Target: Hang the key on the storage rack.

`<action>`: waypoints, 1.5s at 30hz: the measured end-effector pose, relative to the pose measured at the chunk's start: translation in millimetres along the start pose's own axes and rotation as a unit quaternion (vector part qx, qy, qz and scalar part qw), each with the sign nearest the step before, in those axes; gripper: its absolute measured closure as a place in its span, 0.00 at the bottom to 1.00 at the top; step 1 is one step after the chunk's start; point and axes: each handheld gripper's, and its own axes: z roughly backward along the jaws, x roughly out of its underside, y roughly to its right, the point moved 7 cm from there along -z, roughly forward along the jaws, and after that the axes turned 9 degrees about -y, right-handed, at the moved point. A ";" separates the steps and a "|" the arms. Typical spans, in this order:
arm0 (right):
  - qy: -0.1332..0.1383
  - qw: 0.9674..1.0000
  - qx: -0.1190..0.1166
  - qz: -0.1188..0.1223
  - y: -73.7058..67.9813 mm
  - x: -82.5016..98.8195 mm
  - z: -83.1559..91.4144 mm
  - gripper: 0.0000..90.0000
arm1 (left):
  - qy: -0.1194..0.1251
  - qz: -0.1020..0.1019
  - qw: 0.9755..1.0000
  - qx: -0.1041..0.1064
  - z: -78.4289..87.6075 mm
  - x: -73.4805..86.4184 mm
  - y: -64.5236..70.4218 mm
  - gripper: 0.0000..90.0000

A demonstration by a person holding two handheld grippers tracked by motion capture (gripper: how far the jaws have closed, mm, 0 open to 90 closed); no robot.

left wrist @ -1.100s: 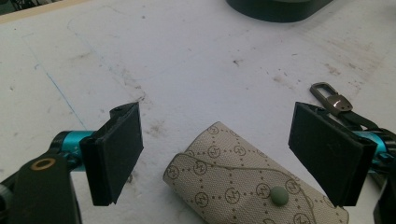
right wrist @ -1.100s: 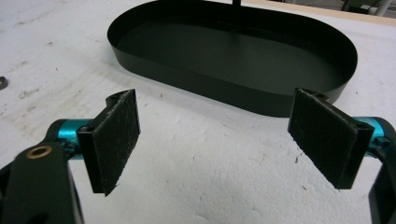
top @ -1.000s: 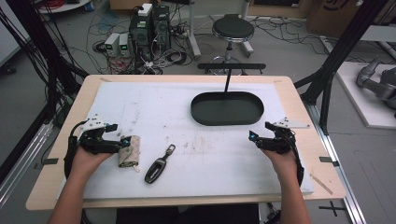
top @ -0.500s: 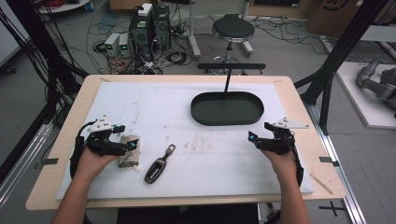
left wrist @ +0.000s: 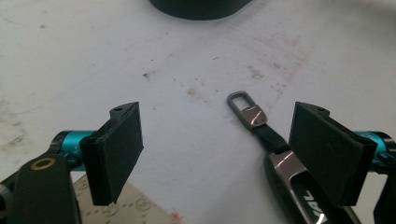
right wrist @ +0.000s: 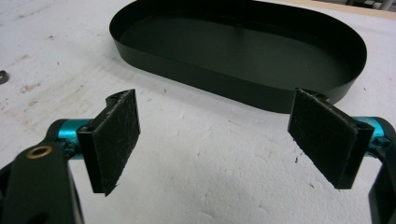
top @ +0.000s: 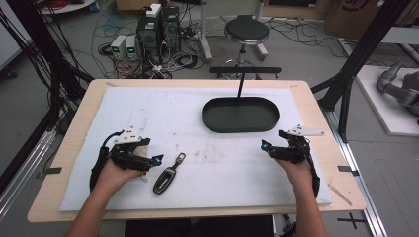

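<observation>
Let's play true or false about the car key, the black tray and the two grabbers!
1. The car key lies inside the black oval tray. False: it lies on the white foam mat, near the left gripper.
2. The left gripper's jaws are open. True.
3. The right gripper is squeezing the tray's rim. False: its jaws are open and hold nothing.
4. The tray is empty. True.
5. A small patterned card lies under the left gripper. True.

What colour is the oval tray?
Black, matte; the oval tray shows best in the right gripper view.
</observation>
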 end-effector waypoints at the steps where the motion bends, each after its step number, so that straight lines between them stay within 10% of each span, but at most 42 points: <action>1: -0.001 1.000 -0.001 0.000 -0.2 0.3 -0.2 0.19 | -0.004 -0.007 1.000 0.002 -2.4 -0.8 3.5 0.20; 8: -0.001 1.000 -0.002 -0.003 0.6 0.5 -0.1 0.19 | -0.039 -0.038 0.999 0.001 -23.8 -2.0 19.7 0.19; 20: -0.011 1.000 0.000 -0.007 -0.4 5.7 -2.2 0.19 | -0.097 -0.022 0.995 -0.001 -58.7 4.3 29.5 0.24; 33: -0.012 1.000 -0.001 -0.007 -0.3 7.5 -2.2 0.19 | -0.093 0.001 0.996 0.002 -54.0 12.0 28.8 0.63; 45: -0.008 1.000 -0.002 -0.011 -0.8 6.5 -0.4 0.19 | -0.092 -0.023 0.995 0.009 -49.7 13.0 31.2 0.91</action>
